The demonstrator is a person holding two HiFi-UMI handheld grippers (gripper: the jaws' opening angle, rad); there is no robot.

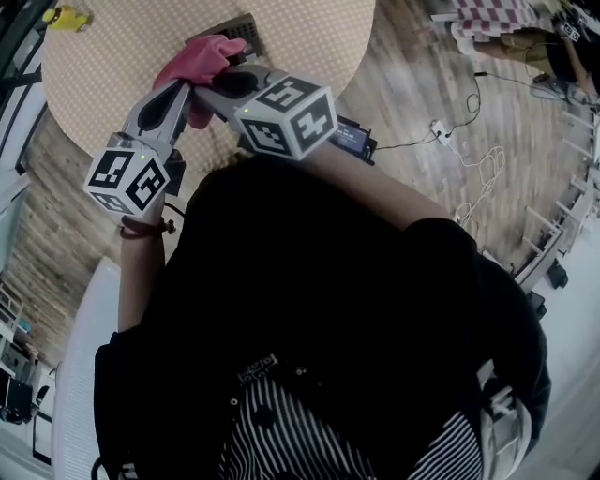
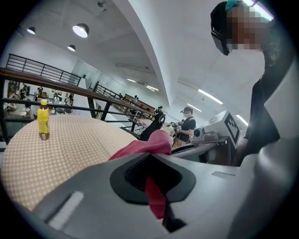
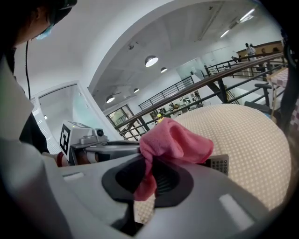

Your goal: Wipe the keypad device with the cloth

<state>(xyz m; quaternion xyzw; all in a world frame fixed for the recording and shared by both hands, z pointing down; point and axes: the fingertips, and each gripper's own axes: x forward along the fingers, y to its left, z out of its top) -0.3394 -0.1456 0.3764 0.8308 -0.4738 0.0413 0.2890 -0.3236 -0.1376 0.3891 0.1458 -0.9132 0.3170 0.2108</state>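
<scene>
Clerk: Nearest item?
Keeper: Person's dark top, filling the lower head view, with both forearms reaching up from it.
Clerk: Next?
Keeper: Left tongs — jaws closed on a hanging strip of the pink cloth. Right tongs, just beside them — jaws likewise clamped on the same cloth, which bunches up above the pads.
Clerk: So the cloth is held twice?
Keeper: Yes, one cloth between two pairs of tongs, tips close together.
Clerk: Keypad device?
Keeper: Keypad device, dark with rows of small keys, lying flat on the table just behind the cloth. The bunch hides its near end; whether cloth and keys touch cannot be told.
Clerk: Table?
Keeper: Round, with a beige dotted cover.
Clerk: Farther out?
Keeper: Yellow bottle, upright near the far edge and well apart from the device. Beyond that, a wooden floor with loose cables.
</scene>
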